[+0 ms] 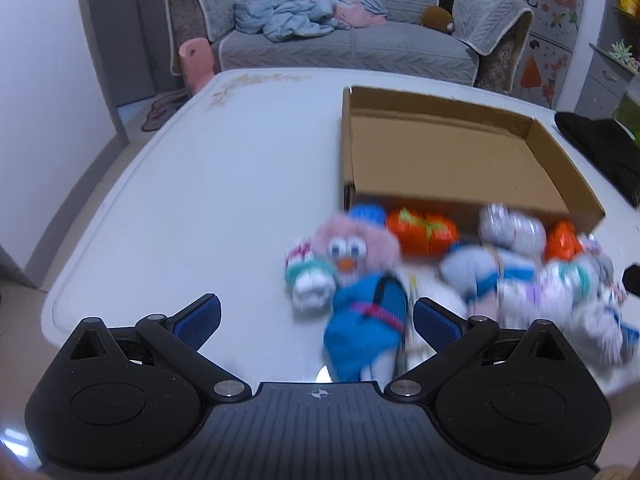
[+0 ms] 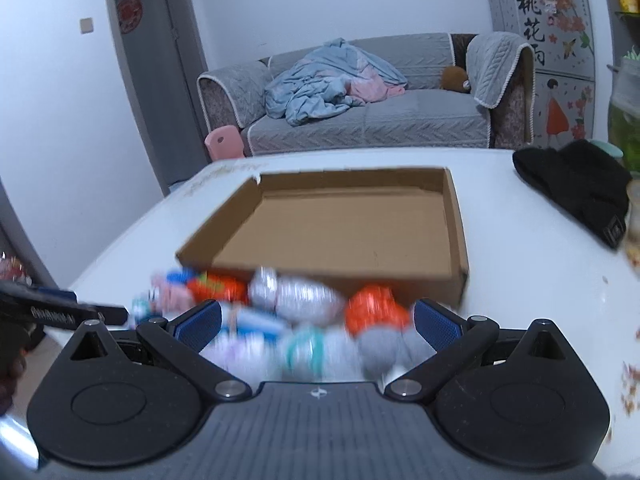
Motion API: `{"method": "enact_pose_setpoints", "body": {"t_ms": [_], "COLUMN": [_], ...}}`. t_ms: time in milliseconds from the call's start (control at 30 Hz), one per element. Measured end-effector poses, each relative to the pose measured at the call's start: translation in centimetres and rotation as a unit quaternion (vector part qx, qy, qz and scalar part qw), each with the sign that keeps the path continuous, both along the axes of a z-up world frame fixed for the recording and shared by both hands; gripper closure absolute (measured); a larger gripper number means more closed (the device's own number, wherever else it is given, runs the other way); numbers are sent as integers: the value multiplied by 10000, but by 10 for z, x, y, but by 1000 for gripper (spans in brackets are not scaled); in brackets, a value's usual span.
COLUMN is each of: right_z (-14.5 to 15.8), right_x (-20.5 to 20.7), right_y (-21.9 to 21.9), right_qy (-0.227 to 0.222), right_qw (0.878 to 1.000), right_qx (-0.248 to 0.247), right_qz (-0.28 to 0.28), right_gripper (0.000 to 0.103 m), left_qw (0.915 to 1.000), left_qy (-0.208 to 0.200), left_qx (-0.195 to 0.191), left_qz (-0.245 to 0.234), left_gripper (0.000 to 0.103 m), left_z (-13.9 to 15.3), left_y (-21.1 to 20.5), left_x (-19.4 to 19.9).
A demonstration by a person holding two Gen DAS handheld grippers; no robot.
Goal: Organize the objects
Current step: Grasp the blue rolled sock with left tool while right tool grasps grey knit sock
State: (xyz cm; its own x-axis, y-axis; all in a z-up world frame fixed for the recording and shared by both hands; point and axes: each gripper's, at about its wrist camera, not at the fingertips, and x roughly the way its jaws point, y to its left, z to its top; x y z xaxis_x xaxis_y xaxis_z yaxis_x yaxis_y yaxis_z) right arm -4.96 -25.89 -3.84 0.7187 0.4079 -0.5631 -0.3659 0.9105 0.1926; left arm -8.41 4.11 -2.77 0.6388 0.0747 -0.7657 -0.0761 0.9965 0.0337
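Since both claws, left [image 1: 316, 316] and right [image 2: 318, 324], gape empty over the blurred sock rolls [image 2: 304, 320] heaped against the box's [image 2: 340, 216] near wall, a hurried pinch could snag two rolls or shove the empty box toward the bench's [image 1: 200, 180] far edge

The place was a home living room: a grey covered sofa [image 2: 360, 120] held a crumpled blue blanket [image 2: 320, 80], a door [image 2: 160, 80] stood beside it, and a flower-decorated fridge [image 2: 560, 60] stood nearby.
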Motion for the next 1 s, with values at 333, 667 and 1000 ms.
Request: {"method": "enact_pose_setpoints", "body": {"t_ms": [333, 667, 1000], "right_z": [-41, -62, -63], "right_x": [-21, -18, -21], "right_y": [-12, -7, -4], "right_qy": [62, 182, 89], "right_qw": [9994, 9990, 9986], "right_qx": [-319, -406, -490], "right_qz": [-115, 19, 180], "right_gripper": [1, 5, 18], "left_qw": [9992, 9932, 9895], "left_qy": [36, 158, 255], "left_qx": [-389, -1150, -1417], "left_qz": [-118, 13, 98], "left_gripper": [1, 1, 1], "left_z": [-25, -39, -45], "left_y": [8, 27, 31], "left_x": [-3, 15, 24]}}
